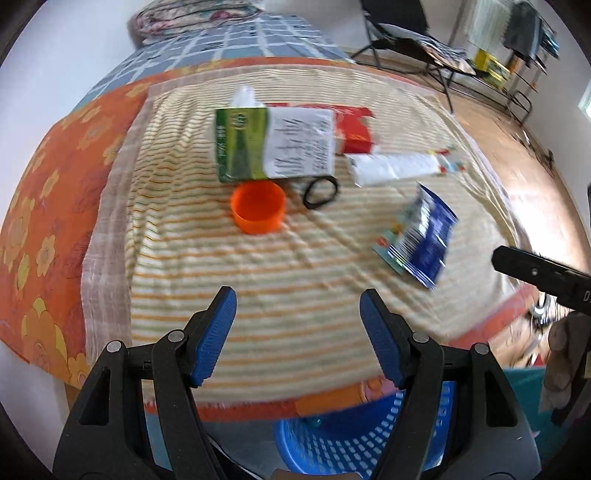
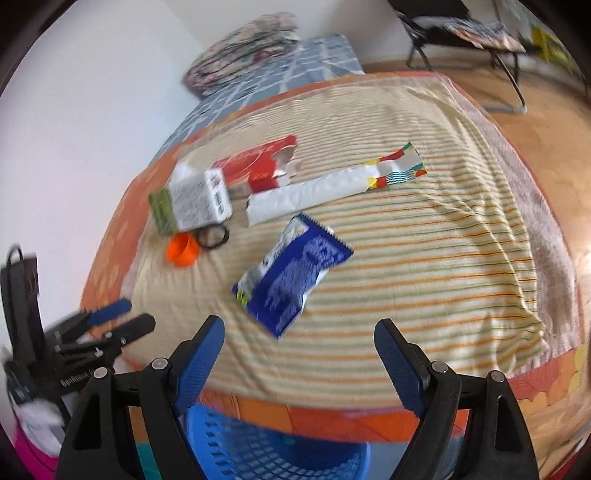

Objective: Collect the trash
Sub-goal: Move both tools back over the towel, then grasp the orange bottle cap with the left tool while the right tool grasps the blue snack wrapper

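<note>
Trash lies on a striped cloth (image 1: 258, 266) over a bed. A green and white carton (image 1: 273, 144) (image 2: 192, 203) lies beside a red box (image 1: 354, 125) (image 2: 258, 166) and a long white wrapper (image 1: 399, 166) (image 2: 332, 184). An orange cap (image 1: 258, 208) (image 2: 181, 251) and a black ring (image 1: 320, 192) (image 2: 212, 236) lie in front of the carton. A blue snack bag (image 1: 424, 236) (image 2: 291, 273) lies nearer. My left gripper (image 1: 298, 336) is open and empty above the cloth's near edge. My right gripper (image 2: 299, 365) is open and empty, just short of the blue bag.
A blue perforated basket (image 1: 351, 443) (image 2: 266, 454) stands on the floor below the bed's near edge. An orange flowered sheet (image 1: 44, 240) lies under the cloth. Folding chairs (image 1: 406, 33) stand on the wooden floor at the back right. A white wall is at the left.
</note>
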Available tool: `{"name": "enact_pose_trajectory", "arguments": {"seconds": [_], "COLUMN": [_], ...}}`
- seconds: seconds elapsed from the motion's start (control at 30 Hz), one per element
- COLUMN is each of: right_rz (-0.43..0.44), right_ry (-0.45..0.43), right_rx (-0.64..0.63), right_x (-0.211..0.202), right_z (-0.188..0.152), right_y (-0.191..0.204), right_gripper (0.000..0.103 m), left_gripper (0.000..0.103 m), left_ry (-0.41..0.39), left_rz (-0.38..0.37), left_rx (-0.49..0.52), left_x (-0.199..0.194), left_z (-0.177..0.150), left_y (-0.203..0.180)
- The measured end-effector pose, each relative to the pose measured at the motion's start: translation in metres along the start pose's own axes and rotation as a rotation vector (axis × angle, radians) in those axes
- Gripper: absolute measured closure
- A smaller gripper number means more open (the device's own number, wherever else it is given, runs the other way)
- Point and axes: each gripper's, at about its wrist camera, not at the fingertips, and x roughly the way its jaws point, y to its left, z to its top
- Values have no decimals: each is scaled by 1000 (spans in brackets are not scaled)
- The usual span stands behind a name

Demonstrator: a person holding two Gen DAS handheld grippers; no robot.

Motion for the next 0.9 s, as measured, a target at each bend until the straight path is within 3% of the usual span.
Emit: {"name": "enact_pose_trajectory", "arguments": {"seconds": [0.43,0.9], "right_rz": [23,-33], "right_ry": [92,68], "right_rx": [251,235], "right_x": [60,86], "right_z": [32,55], "right_y": [-21,-6], "right_gripper": [18,11], "left_gripper": [31,31], "left_ry": [38,54], "left_rz": [29,41], "left_rx": [-119,-122], "left_x": [43,68], "left_z": [36,57], "left_y": [30,32]}}
